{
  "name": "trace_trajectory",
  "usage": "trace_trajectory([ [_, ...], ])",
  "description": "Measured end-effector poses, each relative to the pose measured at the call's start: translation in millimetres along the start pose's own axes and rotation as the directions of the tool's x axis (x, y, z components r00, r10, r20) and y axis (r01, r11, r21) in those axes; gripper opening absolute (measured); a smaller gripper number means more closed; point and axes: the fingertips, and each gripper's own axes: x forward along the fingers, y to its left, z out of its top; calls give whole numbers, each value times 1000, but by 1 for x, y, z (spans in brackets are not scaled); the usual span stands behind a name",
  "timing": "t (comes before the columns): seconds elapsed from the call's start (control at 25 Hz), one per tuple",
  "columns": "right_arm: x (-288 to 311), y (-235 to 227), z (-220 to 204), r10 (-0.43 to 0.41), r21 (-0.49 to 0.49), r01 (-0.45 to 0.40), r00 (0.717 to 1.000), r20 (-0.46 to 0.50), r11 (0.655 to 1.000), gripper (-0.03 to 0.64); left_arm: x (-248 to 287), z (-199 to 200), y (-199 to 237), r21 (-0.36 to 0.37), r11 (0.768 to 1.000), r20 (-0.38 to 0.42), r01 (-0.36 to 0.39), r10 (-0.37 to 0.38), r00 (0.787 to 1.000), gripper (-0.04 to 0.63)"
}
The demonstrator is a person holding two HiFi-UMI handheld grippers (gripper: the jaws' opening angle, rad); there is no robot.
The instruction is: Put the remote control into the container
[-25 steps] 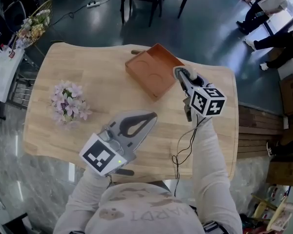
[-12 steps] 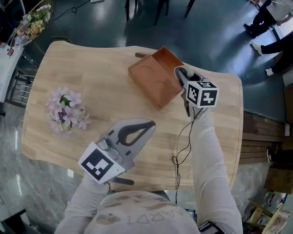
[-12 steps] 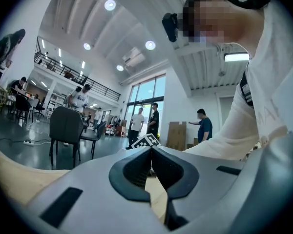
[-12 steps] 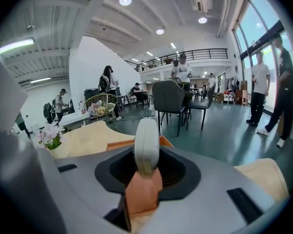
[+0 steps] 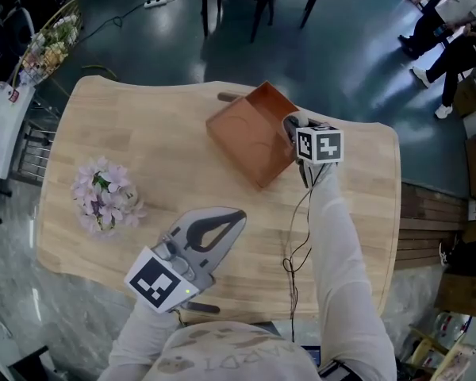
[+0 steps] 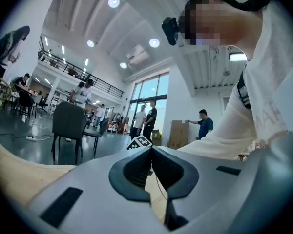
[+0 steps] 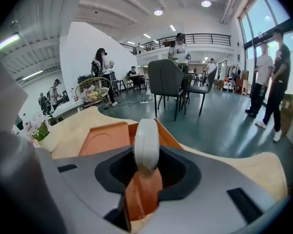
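Right claw (image 5: 293, 124) pinches the white remote control (image 7: 146, 141) on edge. The remote's long axis runs along the claw, free end toward 11 o'clock, over the 3 o'clock edge of the orange container (image 5: 250, 129), which sits at 12 o'clock on the surface (image 5: 159, 157). Left claw (image 5: 236, 214), pressed together and empty, hovers at 6 o'clock.

Overhead view and close-up, same container (image 5: 244, 130)

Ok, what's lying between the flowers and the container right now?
Nothing. In the head view, only bare tabletop stretches between the flowers and the container.
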Motion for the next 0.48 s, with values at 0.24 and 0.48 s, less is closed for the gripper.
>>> trace_trajectory([
  [0.24,19,-3,-11,12,70,-6,996,-89,998,118,-1,-6,5,-9,1000,-13,-8,8,1000,12],
  [0.48,42,-4,-22,81,211,-46,984,-162,977,118,1,-13,17,-21,1000,-26,-18,17,1000,12],
])
